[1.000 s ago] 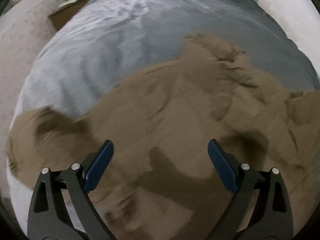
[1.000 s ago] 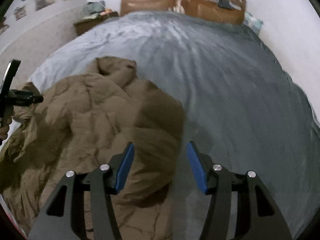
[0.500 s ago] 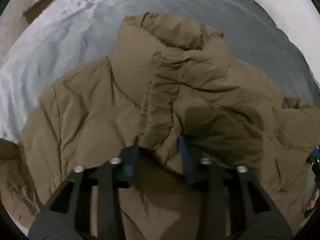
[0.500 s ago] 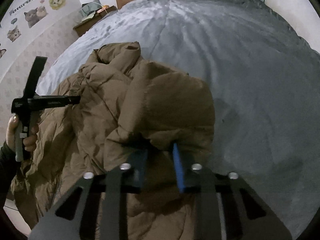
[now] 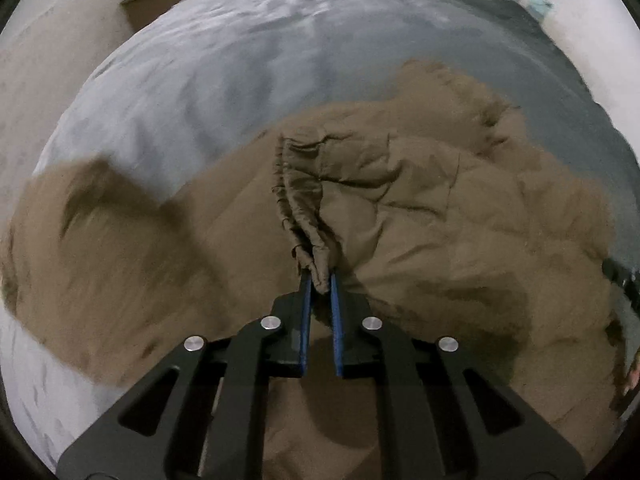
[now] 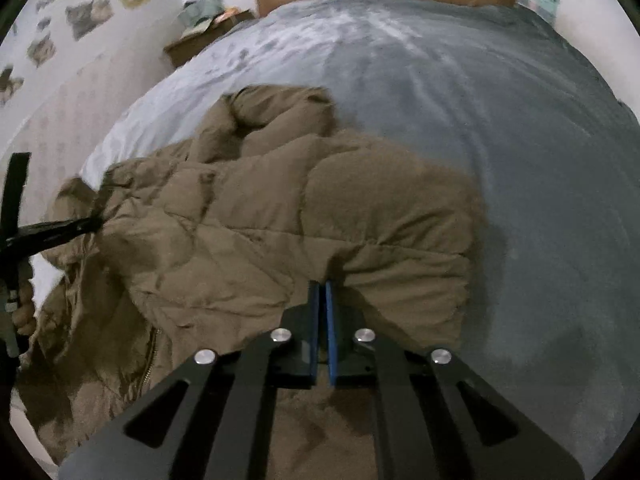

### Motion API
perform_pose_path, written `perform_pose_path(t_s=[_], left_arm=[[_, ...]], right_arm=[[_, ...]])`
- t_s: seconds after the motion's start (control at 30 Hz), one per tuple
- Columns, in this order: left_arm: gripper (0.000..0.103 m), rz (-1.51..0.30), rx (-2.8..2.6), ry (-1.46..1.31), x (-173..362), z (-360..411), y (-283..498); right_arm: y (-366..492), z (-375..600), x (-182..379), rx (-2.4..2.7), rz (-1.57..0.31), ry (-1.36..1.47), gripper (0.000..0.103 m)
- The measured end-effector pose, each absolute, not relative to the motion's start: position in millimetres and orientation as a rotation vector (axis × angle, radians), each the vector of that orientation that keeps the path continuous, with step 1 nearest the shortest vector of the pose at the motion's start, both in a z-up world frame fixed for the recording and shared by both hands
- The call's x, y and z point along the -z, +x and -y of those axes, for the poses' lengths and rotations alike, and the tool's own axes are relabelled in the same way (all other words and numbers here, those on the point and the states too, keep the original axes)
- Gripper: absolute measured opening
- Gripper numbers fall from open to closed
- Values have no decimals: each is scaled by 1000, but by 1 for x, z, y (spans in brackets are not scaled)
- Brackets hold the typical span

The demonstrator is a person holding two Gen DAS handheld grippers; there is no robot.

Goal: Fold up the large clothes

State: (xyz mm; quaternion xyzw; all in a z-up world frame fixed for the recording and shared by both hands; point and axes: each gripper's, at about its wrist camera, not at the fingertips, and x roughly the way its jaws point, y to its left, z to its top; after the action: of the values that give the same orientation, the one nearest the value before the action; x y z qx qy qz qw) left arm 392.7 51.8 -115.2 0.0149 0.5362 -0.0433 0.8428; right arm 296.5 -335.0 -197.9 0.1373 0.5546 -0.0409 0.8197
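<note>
Pinching now, the left claw (image 5: 319,278) and right claw (image 6: 322,286) have both closed onto the jacket (image 6: 280,220). A second ago they gaped wide above it. Folding on the bed (image 6: 500,120) can likely begin.

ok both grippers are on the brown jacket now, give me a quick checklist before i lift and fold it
1. Left gripper grip: ok, shut on a bunched, gathered edge of the brown jacket.
2. Right gripper grip: ok, shut on a padded fold of the jacket.
3. Jacket laid flat: not ok, it is rumpled and heaped, with the collar end bunched up.
4. Room to fold: ok, the grey bedspread is bare beyond the jacket.
5. Zipper closed: cannot tell, only a short stretch shows.
6. Sleeves placed: cannot tell, the left wrist view is blurred on that side.
</note>
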Motion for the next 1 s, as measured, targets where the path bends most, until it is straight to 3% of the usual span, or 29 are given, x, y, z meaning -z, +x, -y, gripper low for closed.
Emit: perform_pose_path(t_s=[0.2, 0.3, 0.37, 0.43, 0.47, 0.5, 0.53, 0.6, 0.77, 1.0], left_arm=[[9, -1120, 57, 41, 129, -53, 367], [16, -1083, 47, 71, 118, -47, 366], [26, -1041, 49, 84, 113, -34, 374], [55, -1013, 40, 99, 103, -28, 376], [60, -1000, 35, 103, 97, -27, 377], [71, -991, 21, 105, 90, -26, 378], [80, -990, 14, 102, 90, -23, 383], [90, -1001, 42, 57, 86, -24, 387], [97, -1045, 59, 50, 97, -11, 393], [98, -1157, -5, 104, 145, 15, 410]], right_arm=[[311, 306, 222, 110, -1246, 175, 3], [308, 309, 211, 107, -1232, 190, 6], [303, 314, 195, 107, -1199, 211, 6], [299, 323, 178, 121, -1168, 218, 6], [297, 329, 173, 130, -1155, 224, 6], [296, 334, 168, 140, -1144, 232, 10], [293, 341, 164, 150, -1131, 248, 30], [282, 357, 156, 180, -1081, 287, 58], [267, 380, 171, 301, -1095, 346, 59], [290, 355, 207, 253, -1177, 345, 58]])
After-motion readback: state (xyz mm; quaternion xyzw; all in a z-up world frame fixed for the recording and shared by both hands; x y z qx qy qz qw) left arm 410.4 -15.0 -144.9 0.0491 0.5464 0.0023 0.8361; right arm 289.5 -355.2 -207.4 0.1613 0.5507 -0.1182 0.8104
